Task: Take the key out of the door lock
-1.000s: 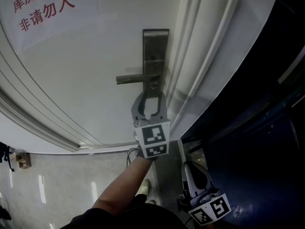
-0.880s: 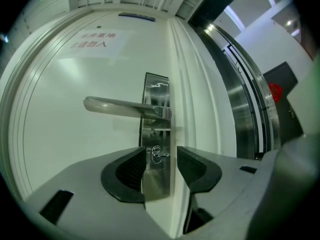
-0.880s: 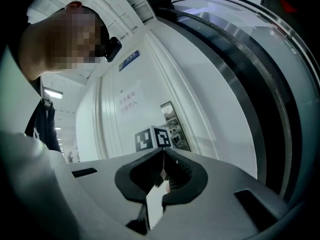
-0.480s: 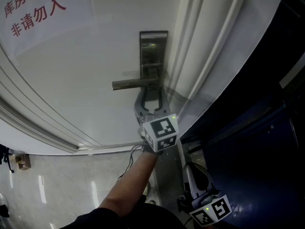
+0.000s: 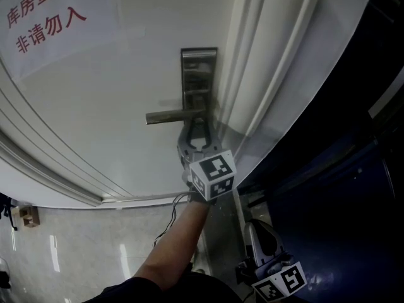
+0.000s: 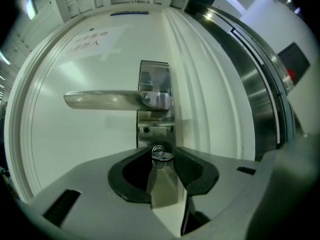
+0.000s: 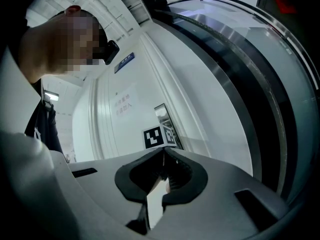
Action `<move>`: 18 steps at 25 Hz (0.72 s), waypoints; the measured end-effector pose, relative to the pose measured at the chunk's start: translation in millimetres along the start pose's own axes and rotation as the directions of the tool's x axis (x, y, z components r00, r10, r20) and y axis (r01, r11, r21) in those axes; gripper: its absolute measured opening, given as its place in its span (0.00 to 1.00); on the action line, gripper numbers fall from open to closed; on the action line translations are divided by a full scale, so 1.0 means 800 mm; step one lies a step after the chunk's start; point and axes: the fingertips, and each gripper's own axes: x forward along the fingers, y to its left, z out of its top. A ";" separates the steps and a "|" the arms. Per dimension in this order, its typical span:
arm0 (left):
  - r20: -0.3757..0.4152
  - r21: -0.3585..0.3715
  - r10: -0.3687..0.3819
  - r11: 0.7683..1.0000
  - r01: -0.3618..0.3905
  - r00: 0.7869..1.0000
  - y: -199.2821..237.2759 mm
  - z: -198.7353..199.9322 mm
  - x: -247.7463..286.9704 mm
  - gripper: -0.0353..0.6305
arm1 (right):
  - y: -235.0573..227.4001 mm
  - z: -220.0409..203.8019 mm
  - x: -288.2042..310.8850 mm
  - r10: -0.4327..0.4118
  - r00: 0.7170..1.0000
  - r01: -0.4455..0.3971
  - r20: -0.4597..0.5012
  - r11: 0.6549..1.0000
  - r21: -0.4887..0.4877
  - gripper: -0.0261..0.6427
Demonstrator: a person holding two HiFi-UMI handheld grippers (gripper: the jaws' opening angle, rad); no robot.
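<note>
Left claw at frame centre, pointing straight at the door, forearm stretched up from the bottom edge. Jaws have just been closing and now pinch the key, seated in the lock plate under the lever. Right claw closed, empty, lower right.

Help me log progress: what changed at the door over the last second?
The left claw advanced to the steel lock plate below the metal lever handle; its jaws have just been closing onto the small silver key. The right claw and white door stayed put.
</note>
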 end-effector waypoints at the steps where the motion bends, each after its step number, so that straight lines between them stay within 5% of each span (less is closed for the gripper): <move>1: -0.002 -0.005 0.001 1.000 -0.002 1.000 0.001 0.000 -0.001 0.24 | 0.000 0.000 -0.001 0.000 1.000 0.000 0.000 1.000 0.000 0.06; 18: -0.019 -0.056 -0.013 0.998 0.012 1.000 -0.003 -0.007 -0.038 0.24 | 0.017 -0.002 -0.016 0.019 1.000 -0.019 0.002 1.000 -0.004 0.06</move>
